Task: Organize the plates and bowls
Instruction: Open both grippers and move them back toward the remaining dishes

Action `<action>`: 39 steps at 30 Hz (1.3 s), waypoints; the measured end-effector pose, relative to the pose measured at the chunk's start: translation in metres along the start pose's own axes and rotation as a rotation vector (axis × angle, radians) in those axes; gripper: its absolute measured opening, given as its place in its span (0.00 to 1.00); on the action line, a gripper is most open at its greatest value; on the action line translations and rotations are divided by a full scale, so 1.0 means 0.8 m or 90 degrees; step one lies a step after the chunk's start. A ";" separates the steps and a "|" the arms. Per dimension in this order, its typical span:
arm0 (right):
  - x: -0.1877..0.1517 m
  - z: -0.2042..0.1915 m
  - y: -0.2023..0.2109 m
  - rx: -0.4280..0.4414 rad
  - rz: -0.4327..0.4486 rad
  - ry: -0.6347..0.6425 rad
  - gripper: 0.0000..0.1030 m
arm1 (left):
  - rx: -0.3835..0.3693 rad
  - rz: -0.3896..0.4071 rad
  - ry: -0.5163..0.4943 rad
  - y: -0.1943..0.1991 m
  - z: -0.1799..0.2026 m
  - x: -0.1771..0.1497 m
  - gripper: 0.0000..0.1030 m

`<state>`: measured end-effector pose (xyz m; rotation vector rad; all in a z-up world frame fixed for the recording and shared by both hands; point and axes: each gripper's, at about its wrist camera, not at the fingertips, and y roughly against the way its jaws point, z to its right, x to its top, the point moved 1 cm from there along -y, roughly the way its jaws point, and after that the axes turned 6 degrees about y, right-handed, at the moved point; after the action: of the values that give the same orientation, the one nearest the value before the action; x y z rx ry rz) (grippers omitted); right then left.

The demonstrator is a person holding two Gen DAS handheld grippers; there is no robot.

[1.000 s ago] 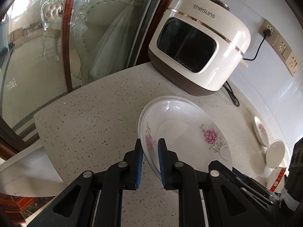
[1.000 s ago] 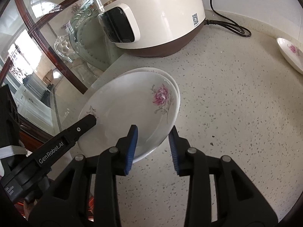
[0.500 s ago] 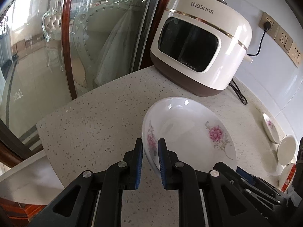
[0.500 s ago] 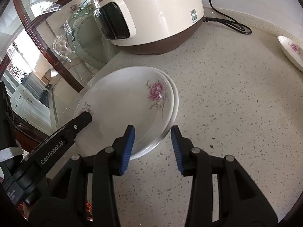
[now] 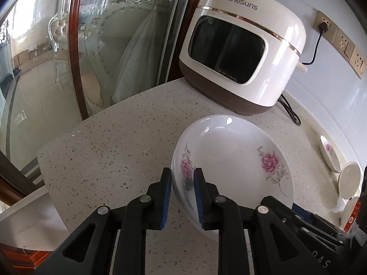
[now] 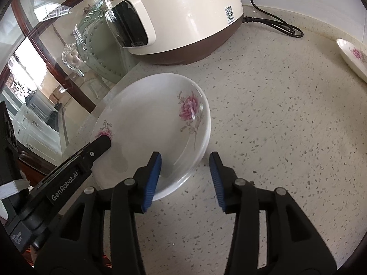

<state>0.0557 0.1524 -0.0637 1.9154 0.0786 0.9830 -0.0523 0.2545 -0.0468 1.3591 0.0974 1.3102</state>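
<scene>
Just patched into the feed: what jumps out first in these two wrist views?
The flowered plates, stacked mid-counter, with both grippers at the near rim. The left gripper straddles the rim, jaws opening; the right gripper is opening too, its left pad over the plates. Behind stands a big cream cooker; another flowered dish sits far right.

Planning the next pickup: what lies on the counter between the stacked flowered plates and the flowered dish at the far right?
Nothing: in the right wrist view, only bare speckled counter lies between the stacked plates and the dish.
</scene>
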 end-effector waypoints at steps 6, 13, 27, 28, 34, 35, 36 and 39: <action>0.002 0.013 0.017 0.007 0.030 -0.022 0.56 | 0.002 0.039 -0.002 0.019 0.004 0.004 0.43; 0.005 0.032 0.056 0.006 0.068 -0.041 0.62 | -0.030 0.076 -0.018 0.047 0.032 0.007 0.50; 0.011 0.124 0.161 -0.038 0.122 -0.070 0.68 | -0.172 0.037 -0.118 0.056 0.194 -0.002 0.53; 0.011 0.134 0.171 -0.045 0.126 -0.073 0.69 | -0.187 0.034 -0.128 0.057 0.212 -0.002 0.54; 0.023 0.197 0.247 -0.102 0.152 -0.080 0.75 | -0.260 0.021 -0.165 0.056 0.307 0.009 0.58; 0.027 0.210 0.261 -0.111 0.157 -0.082 0.77 | -0.267 0.018 -0.165 0.053 0.313 0.014 0.59; 0.032 0.221 0.275 -0.127 0.159 -0.081 0.77 | -0.275 0.013 -0.164 0.048 0.326 0.018 0.59; 0.051 0.257 0.311 -0.178 0.164 -0.081 0.79 | -0.298 -0.023 -0.142 0.024 0.365 0.031 0.60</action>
<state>0.1366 -0.1138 0.1050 1.7491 -0.3691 0.9797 0.1505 0.0800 0.0750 1.0830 -0.3193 1.0582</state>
